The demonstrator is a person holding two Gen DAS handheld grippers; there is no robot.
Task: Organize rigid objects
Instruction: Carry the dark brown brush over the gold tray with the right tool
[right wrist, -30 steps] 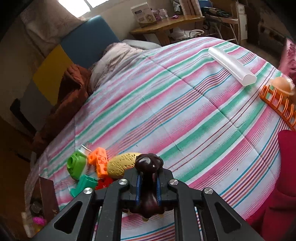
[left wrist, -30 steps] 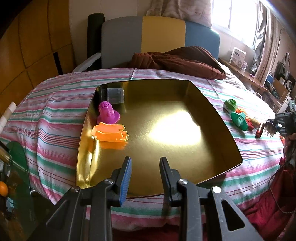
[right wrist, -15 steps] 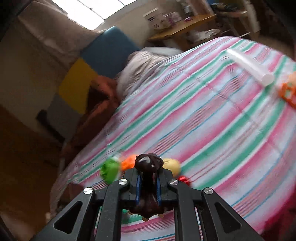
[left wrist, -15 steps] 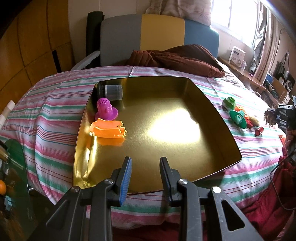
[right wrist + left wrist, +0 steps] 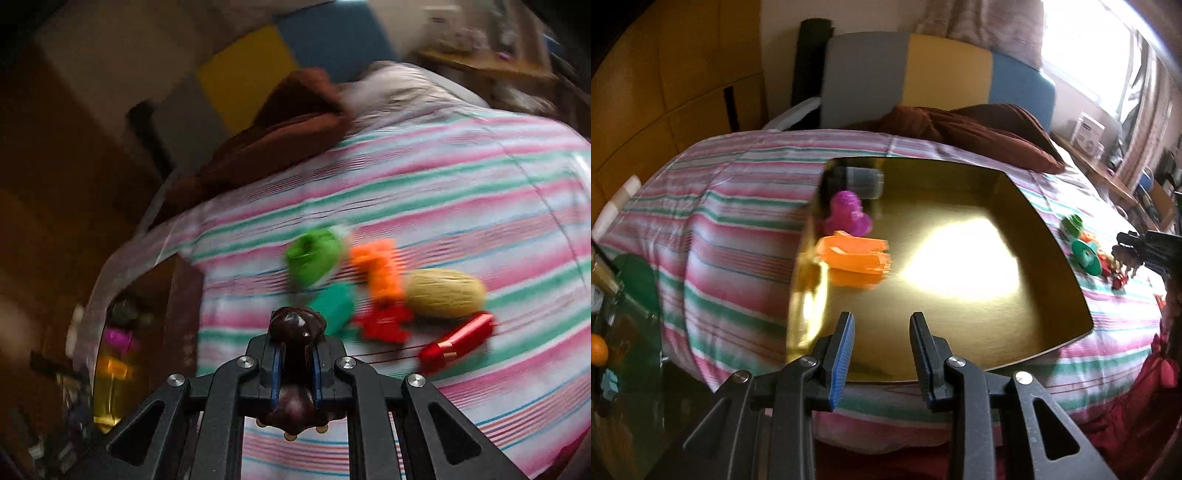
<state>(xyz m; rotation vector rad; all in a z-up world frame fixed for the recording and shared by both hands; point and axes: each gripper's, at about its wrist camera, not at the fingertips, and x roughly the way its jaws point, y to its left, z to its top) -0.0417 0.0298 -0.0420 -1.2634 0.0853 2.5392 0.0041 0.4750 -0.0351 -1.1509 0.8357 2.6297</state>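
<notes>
A gold tray [image 5: 960,317] lies on the striped bedspread and holds a purple toy [image 5: 847,214], an orange toy [image 5: 857,256] and a grey cup [image 5: 864,182] along its left side. My left gripper [image 5: 882,325] hovers over the tray's near edge, its jaws a little apart with nothing between them. My right gripper [image 5: 295,354] is shut on a dark brown figurine [image 5: 295,325] above the bedspread. It also shows in the left wrist view as the right gripper [image 5: 1126,253], beyond the tray's right rim.
Loose toys lie right of the tray: a green ring [image 5: 314,254], a teal piece [image 5: 334,306], an orange block [image 5: 380,269], a red piece [image 5: 386,325], a yellow oval [image 5: 445,293] and a red tube [image 5: 458,341]. A brown pillow [image 5: 979,129] rests behind the tray.
My right gripper has swung left and rolled with the figurine still in it; the toy pile now lies ahead and the tray edge appears at left. The left gripper has shifted slightly sideways.
</notes>
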